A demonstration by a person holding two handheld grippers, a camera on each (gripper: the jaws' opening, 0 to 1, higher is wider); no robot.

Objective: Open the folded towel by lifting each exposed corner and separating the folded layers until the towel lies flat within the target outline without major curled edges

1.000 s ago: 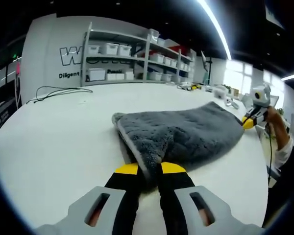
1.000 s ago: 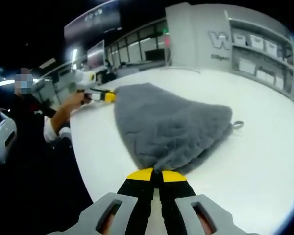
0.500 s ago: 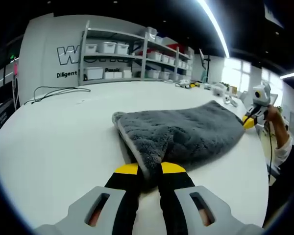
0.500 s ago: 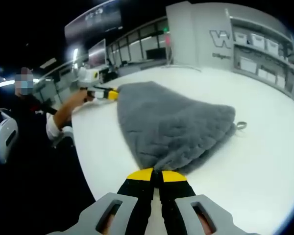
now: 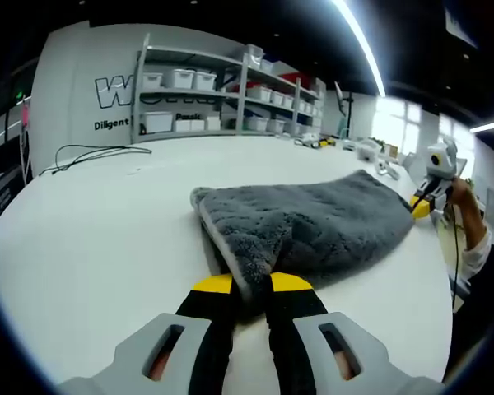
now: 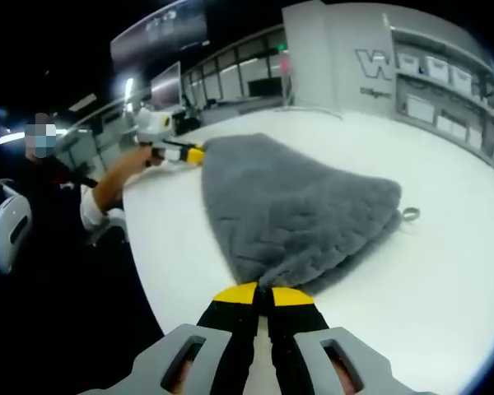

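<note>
Left gripper view has the towel (image 5: 309, 222) on the table (image 5: 99, 222), doubled, a fold along its near edge. My left tongs (image 5: 251, 284) and right tongs (image 6: 260, 294) each pinch a corner; I judge unfolding remains.

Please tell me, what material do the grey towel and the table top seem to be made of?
Towel: seemingly a plush microfibre or fleece, matt grey, with a deep fuzzy pile and a paler edge. Table: a smooth white top, perhaps laminate, with a slight sheen; the exact material is not clear.
</note>
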